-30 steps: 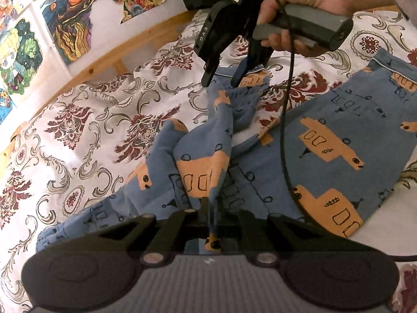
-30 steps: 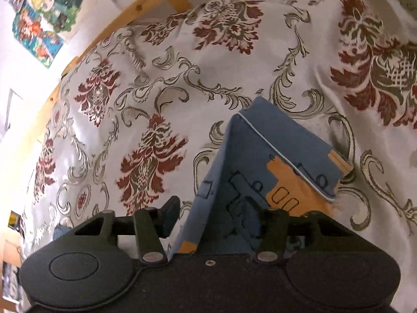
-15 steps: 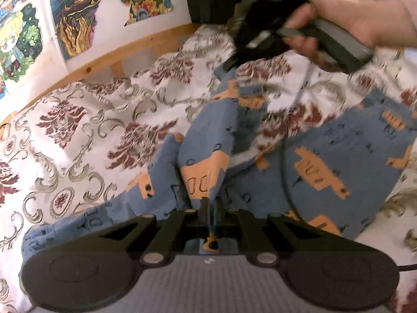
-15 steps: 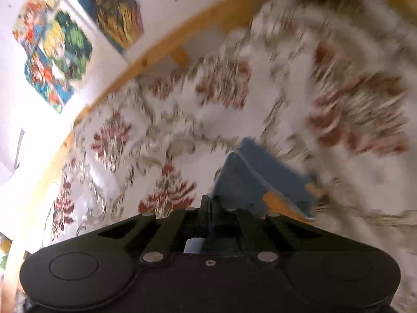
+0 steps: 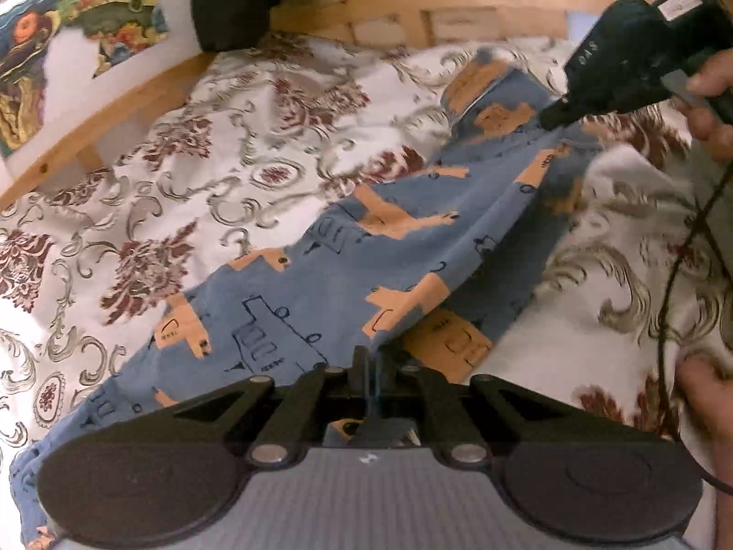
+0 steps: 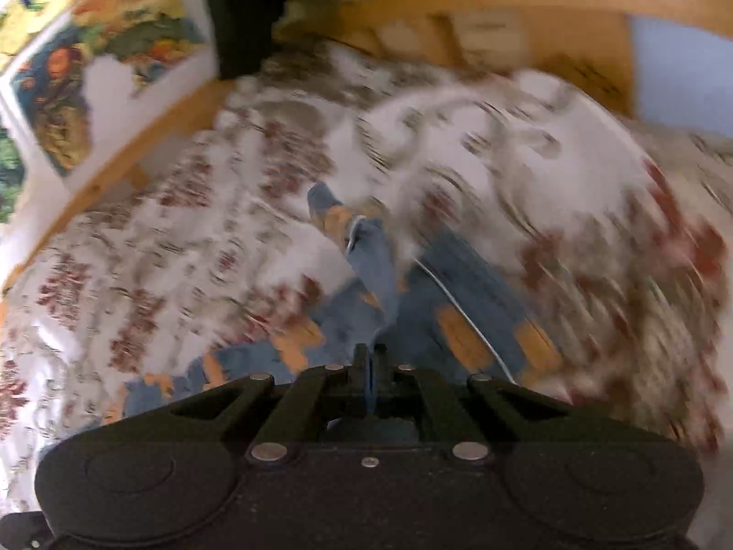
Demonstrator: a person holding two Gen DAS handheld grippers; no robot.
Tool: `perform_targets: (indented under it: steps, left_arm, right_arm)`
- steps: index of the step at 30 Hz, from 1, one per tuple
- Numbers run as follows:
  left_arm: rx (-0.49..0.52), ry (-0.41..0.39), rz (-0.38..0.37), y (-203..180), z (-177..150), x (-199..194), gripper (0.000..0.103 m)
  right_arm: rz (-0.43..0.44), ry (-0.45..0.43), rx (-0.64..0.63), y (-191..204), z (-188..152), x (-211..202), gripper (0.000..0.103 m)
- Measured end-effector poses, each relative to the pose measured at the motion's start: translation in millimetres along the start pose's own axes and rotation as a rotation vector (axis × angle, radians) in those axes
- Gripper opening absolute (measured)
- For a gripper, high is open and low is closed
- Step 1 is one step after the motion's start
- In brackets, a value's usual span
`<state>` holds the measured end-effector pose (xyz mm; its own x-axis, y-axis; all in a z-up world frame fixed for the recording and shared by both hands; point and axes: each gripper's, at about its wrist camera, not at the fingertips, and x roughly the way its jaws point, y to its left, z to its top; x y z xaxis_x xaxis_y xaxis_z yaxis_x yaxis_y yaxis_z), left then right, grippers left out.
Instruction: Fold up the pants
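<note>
- While both tools pinch cloth, the pants (image 5: 394,247) stretch across the bed (image 5: 229,146) as a band, from the lower left of the left wrist view to the upper right.
- Left hand-held gripper (image 5: 369,362) is clenched on the near edge of the fabric at bottom centre, the cloth running away from it up the frame.
- Right hand-held gripper (image 5: 556,114) bites the far end at upper right, a hand (image 5: 714,105) wrapped round its handle; its own blurred view shows fingers (image 6: 359,366) closed on blue cloth.
- So the long axis runs tool to tool; each holds one end, neither nearer the middle.
- Bedspread lies bare at left; wooden frame (image 5: 137,105) and wall pictures (image 5: 68,46) sit beyond.
- A cable (image 5: 678,275) dangles at right, a possible snag, I reckon.
</note>
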<state>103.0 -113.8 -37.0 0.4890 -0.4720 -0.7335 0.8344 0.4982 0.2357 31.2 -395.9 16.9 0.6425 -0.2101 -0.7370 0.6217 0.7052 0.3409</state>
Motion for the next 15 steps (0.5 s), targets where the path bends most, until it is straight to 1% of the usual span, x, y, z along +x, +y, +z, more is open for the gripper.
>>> perform_targets:
  steps: [3, 5, 7, 12, 15]
  left_arm:
    - [0.0, 0.028, 0.0, -2.3, -4.2, 7.4, 0.003]
    - [0.008, 0.039, -0.002, -3.4, -6.7, 9.1, 0.003]
    - [0.017, 0.043, 0.0, -3.8, -7.3, 9.4, 0.003]
    - [0.031, 0.057, 0.008, -4.4, -8.2, 13.3, 0.003]
    - [0.034, 0.06, 0.009, -3.7, -8.7, 15.1, 0.003]
  right_arm:
    - [-0.02, 0.028, 0.025, -3.6, -8.9, 3.4, 0.0]
    - [-0.028, 0.019, 0.04, -2.3, -12.4, 0.7, 0.0]
    - [-0.034, 0.007, 0.038, -3.5, -16.5, -6.3, 0.0]
    - [-0.058, 0.035, 0.029, -5.1, -26.1, -4.8, 0.0]
    - [-0.077, 0.025, 0.01, -2.3, -30.7, -8.6, 0.0]
